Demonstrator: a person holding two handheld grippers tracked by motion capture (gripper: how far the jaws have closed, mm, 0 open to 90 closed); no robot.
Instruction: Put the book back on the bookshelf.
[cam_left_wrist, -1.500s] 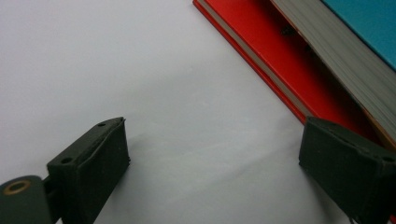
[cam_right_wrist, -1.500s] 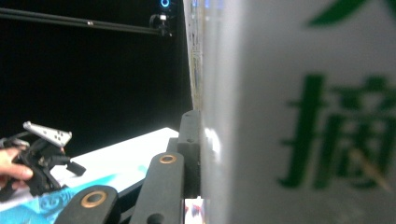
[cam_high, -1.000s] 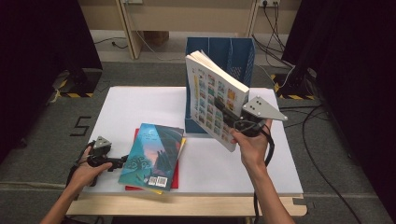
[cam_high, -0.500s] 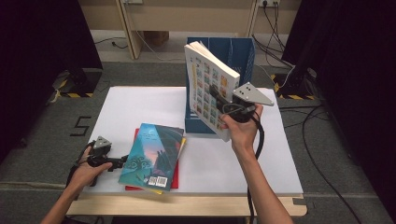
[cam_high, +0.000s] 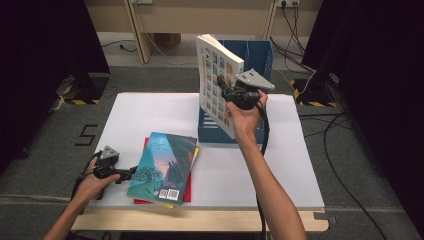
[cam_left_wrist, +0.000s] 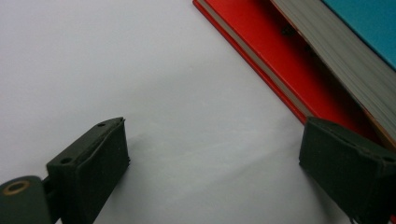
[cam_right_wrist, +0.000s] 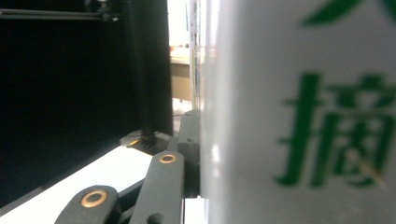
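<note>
One white book — clamped upright in the right gripper.

A stack of books lies lower left on the worktop. A rack stands at centre. A book hangs above the rack, upper centre.

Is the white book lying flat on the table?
No, the right gripper holds the white book upright above the blue file box.
</note>
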